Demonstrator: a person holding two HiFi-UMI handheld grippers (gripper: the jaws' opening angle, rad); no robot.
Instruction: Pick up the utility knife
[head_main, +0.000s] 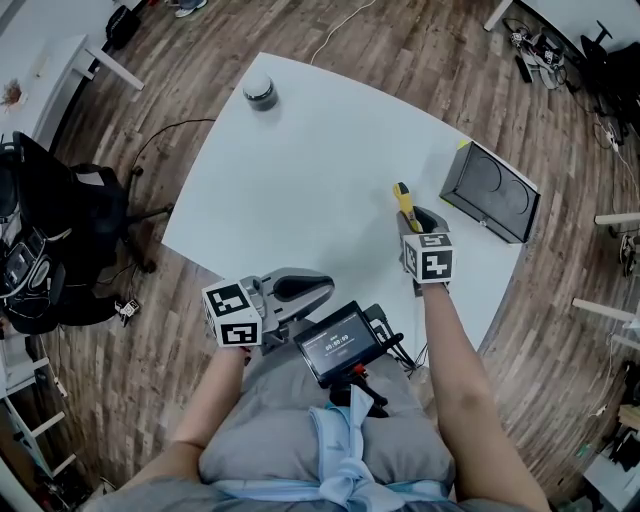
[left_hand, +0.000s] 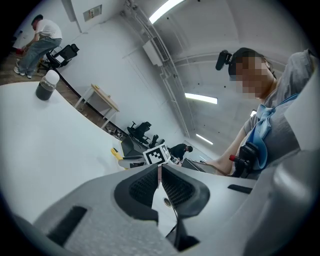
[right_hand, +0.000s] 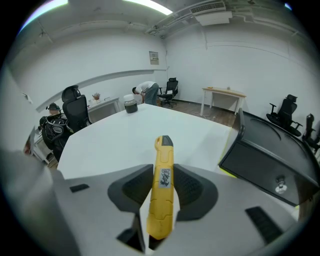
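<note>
Standing off to the left on the wood floor is a black office chair (head_main: 85, 215), well apart from the white surface (head_main: 320, 150). Near the surface's front edge, by the person's lap, the left claw (left_hand: 159, 171) has its jaws pressed together with nothing between them. A small screen (head_main: 340, 346) sits just beside it at the person's waist. Far across the surface, near its back edge, stands a dark jar (head_main: 261, 92) with a pale lid. Further right, the right claw (head_main: 414, 216) pinches the yellow utility knife (right_hand: 163, 190) around its middle. The knife's dark-tipped end points away from the person, over the right part of the surface. To the right of it, a black case (head_main: 492, 192) lies at the surface's right edge, near the knife but not touching it.
</note>
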